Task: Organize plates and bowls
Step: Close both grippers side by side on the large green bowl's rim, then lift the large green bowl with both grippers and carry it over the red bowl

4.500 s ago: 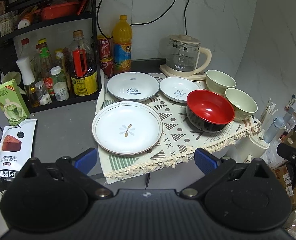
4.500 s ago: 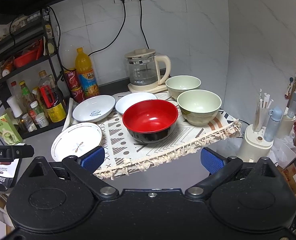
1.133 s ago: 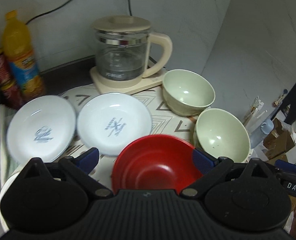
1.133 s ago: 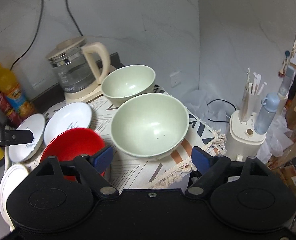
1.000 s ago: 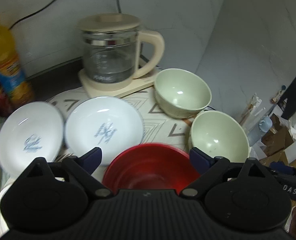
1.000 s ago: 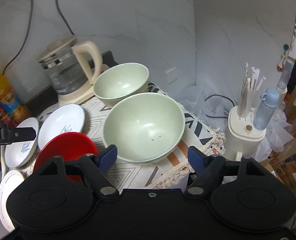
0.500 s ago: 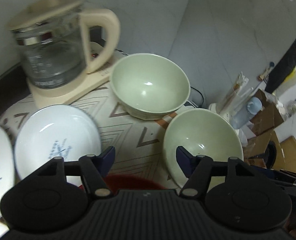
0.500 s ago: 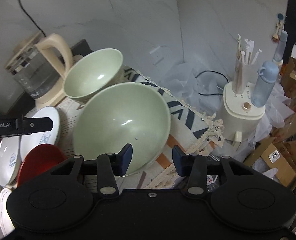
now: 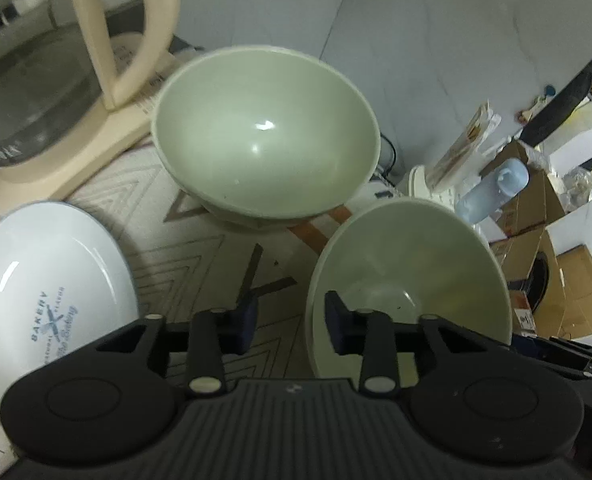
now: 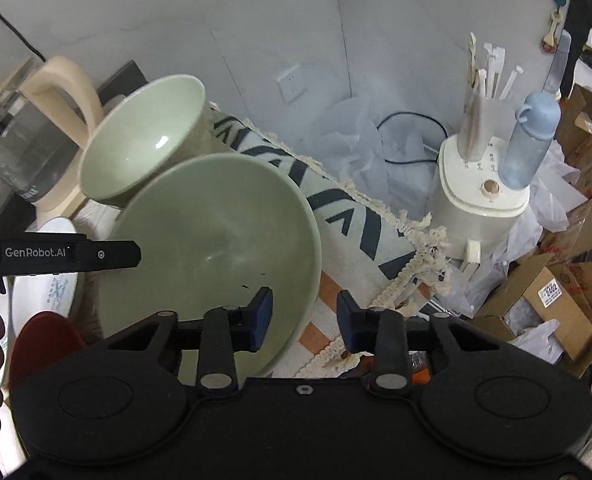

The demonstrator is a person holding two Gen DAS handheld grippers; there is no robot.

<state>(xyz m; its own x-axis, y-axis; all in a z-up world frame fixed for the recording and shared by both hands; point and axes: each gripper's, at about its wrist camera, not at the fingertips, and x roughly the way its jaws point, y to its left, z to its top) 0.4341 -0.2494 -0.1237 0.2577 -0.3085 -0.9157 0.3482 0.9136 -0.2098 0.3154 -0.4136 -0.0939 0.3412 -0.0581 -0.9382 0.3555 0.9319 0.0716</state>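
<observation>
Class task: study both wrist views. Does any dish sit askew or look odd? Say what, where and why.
The nearer green bowl at the mat's right edge looks tipped, opening facing sideways, while the far green bowl sits level. Both tools straddle its rim, the left tool and right tool.

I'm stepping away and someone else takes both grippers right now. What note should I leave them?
Left gripper: open, jaws narrowed, straddling one side of the near green bowl rim, not clamped.
Right gripper: open, straddling the opposite rim of that bowl.
Things: the near bowl is by the fringed edge of the patterned cloth. The far green bowl is behind it, beside the kettle. The white plate is to the left, and the red bowl is partly in view.
Done: nothing visibly stacked.
Left: probably clamp, nest the green bowls, then sort the plates.
</observation>
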